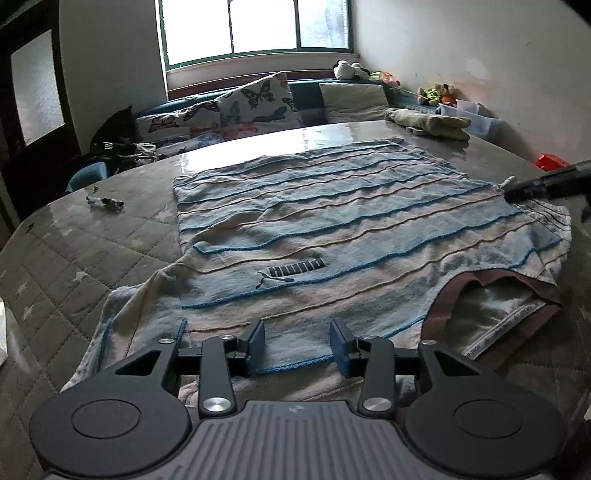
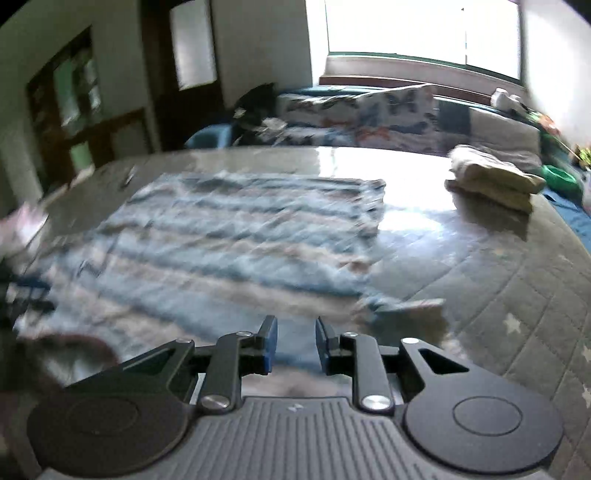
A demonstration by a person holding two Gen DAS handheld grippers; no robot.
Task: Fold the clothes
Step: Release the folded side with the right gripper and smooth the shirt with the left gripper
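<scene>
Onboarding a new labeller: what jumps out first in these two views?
The blue and pink striped shirt, spread flat across the middle of the quilted table, logo up and collar at the near right. Next, the left claw, open just above the shirt's near edge. Then the folded pale clothes at the far right corner, under the bright window.

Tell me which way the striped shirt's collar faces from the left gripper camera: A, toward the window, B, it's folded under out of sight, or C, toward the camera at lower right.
C: the striped shirt lies spread on the table with its brown collar open at the lower right, nearest the camera.
</scene>
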